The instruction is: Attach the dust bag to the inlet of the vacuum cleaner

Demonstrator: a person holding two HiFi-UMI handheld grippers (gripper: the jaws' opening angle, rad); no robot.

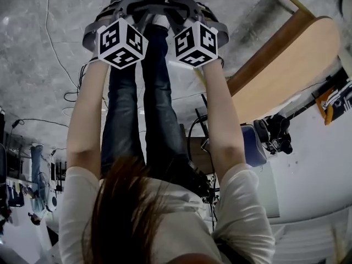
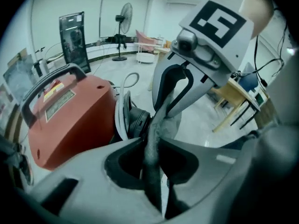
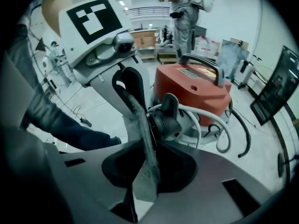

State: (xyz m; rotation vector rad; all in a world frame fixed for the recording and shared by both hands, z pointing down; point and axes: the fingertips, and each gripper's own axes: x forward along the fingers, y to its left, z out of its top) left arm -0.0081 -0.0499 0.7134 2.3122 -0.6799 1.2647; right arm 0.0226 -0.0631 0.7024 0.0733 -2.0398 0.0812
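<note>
The red vacuum cleaner [image 2: 70, 120] stands on the pale floor [image 2: 201, 120] with its black carry handle [image 2: 51, 80] on top. Its casing is closed, so nothing of its inside shows. Bare floor lies open on the side of the vacuum cleaner that faces the person, and a wooden chair [image 2: 231, 97] stands well apart from it, off to one side. A white hose [image 3: 208, 125] loops close against the vacuum cleaner's front, just beside the inlet. The grey dust bag [image 2: 173, 122] hangs stretched in front of the vacuum cleaner, its upper edge right at the black round inlet [image 3: 163, 120]. Whether it is seated on the inlet cannot be told, nor what the bag holds. The left gripper [image 2: 152, 141] is clenched on one stretch of the bag's fabric edge and the right gripper [image 3: 147, 143] is clenched on the stretch next to it. Both point down toward the vacuum cleaner's inlet, side by side and close together.
</note>
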